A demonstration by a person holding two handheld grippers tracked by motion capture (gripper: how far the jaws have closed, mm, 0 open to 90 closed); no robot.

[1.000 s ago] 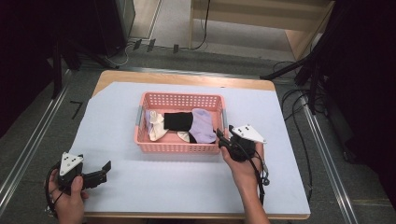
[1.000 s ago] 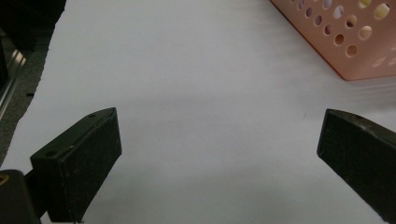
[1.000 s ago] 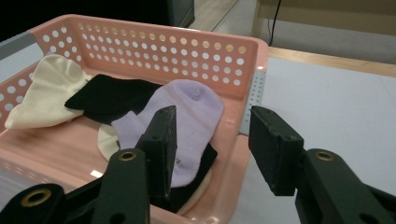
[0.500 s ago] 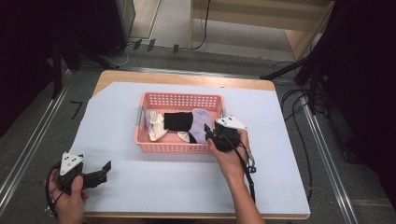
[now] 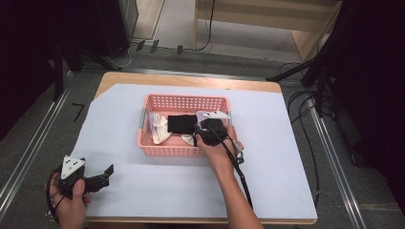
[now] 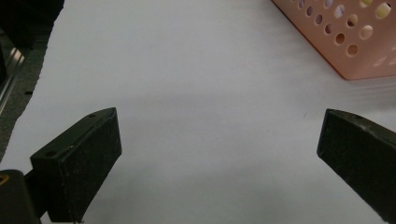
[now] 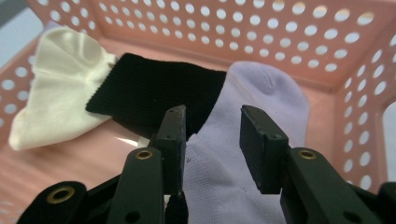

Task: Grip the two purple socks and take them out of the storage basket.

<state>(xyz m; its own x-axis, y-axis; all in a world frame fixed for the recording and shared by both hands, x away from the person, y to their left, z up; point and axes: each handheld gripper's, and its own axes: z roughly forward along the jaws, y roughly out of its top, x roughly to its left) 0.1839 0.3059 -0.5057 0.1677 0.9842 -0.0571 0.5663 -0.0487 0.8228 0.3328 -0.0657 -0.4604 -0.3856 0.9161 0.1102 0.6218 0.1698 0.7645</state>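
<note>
Table (image 5: pixel 296 167) is covered by a pale sheet, with a pink perforated basket (image 5: pixel 184 150) sitting mid-table. Inside the basket: a black sock (image 7: pixel 154 95) in the middle, a lilac sock (image 7: pixel 243 140) on one side of it and a cream sock (image 7: pixel 56 100) on the other, all overlapping. Right gripper (image 7: pixel 210 140) is down in the basket, jaws part-open and straddling a fold of the lilac sock, not clamped on it. Left gripper (image 6: pixel 219 154) rests low over the bare sheet at the near-left corner, well apart from the basket, jaws wide with nothing between them.
</note>
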